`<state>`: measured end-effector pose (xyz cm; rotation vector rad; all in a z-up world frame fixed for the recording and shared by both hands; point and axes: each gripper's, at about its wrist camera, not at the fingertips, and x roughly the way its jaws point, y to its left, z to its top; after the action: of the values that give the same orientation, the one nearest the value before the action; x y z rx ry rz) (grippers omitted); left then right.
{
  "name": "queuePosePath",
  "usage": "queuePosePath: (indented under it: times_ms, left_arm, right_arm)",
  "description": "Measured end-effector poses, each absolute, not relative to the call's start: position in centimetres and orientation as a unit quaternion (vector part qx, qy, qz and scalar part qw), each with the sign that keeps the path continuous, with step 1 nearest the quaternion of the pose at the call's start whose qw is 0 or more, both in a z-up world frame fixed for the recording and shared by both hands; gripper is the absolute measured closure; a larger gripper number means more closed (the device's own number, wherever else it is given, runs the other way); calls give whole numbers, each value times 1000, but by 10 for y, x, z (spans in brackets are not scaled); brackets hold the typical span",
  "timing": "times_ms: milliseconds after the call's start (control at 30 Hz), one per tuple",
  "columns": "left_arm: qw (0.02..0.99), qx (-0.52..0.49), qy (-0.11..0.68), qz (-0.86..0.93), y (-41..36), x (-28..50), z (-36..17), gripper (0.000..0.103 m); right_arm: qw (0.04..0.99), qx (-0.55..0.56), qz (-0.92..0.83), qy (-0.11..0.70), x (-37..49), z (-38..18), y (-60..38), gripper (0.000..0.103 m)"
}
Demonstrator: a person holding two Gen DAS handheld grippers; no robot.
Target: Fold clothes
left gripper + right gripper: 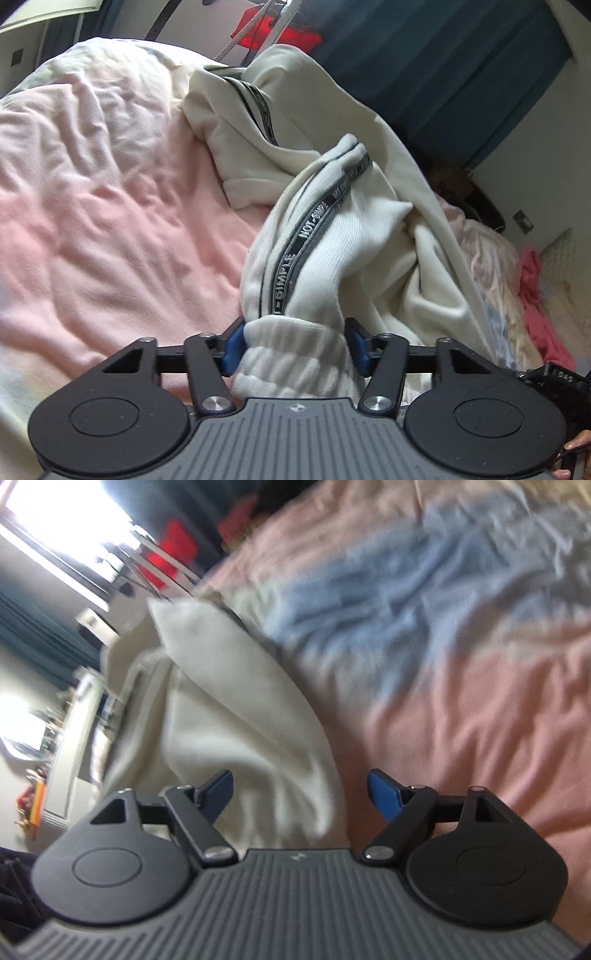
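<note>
While the white garment (332,229) is spread over the pink bedding (103,192) at frame centre, its ribbed cuff (295,350) is clamped by the left gripper (293,347); the right gripper (301,794) is spread apart, gripping nothing.

Pink bedsheet (103,192) wrinkled across left of frame; blue patch (388,602) showed upper middle of right view. Teal curtain (443,74) upper right, red cloth (295,35) top centre, pink garment (535,295) right edge.

Both wrist cameras look steeply down, close over the bed (92,192) (sharing the cream garment (399,236))
</note>
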<state>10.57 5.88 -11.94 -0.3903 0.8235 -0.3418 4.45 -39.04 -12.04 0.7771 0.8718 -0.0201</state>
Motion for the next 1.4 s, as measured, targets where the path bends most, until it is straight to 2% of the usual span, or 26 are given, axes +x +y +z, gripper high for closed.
queuePosePath:
  times_ms: [33, 100, 133, 167, 200, 267, 433, 600, 733, 833, 967, 1167, 1400]
  left_arm:
    - [886, -185, 394, -158, 58, 106, -119, 53]
    - [891, -180, 391, -145, 57, 105, -119, 64]
    - [893, -178, 389, -138, 56, 105, -119, 68]
    - [895, -181, 385, -131, 57, 105, -118, 73]
    - [897, -190, 379, -124, 59, 104, -116, 79]
    - [902, -205, 363, -110, 66, 103, -107, 87]
    - [917, -229, 319, -68, 98, 112, -67, 89]
    - [925, -227, 304, 11, 163, 145, -10, 90]
    - [944, -161, 278, 79, 214, 177, 39, 90]
    - [945, -121, 277, 127, 245, 210, 55, 90]
    - [929, -98, 307, 181, 279, 269, 38, 90]
    - [916, -123, 348, 158, 309, 336, -35, 88]
    - [905, -137, 374, 149, 316, 349, -66, 79]
  right_arm:
    - [829, 372, -11, 417, 46, -126, -390, 21]
    - [829, 377, -10, 412, 46, -131, -388, 21]
    - [830, 375, 0, 412, 47, -131, -385, 26]
    - [831, 373, 13, 413, 47, -131, -382, 43]
    - [831, 372, 24, 414, 47, -131, -378, 53]
    - [829, 374, 44, 415, 45, -130, -373, 65]
    - [817, 414, 117, 384, 26, -108, -344, 72]
    - [794, 420, 198, 393, 13, -97, -237, 74]
    - [757, 432, 273, 407, 43, -96, -133, 74]
    - [734, 433, 312, 421, 76, -103, -64, 74]
    - [697, 439, 343, 451, 122, -121, 5, 74]
    - [687, 388, 373, 488, 180, -136, 57, 74]
    - [659, 359, 381, 540, 224, -134, 71, 70]
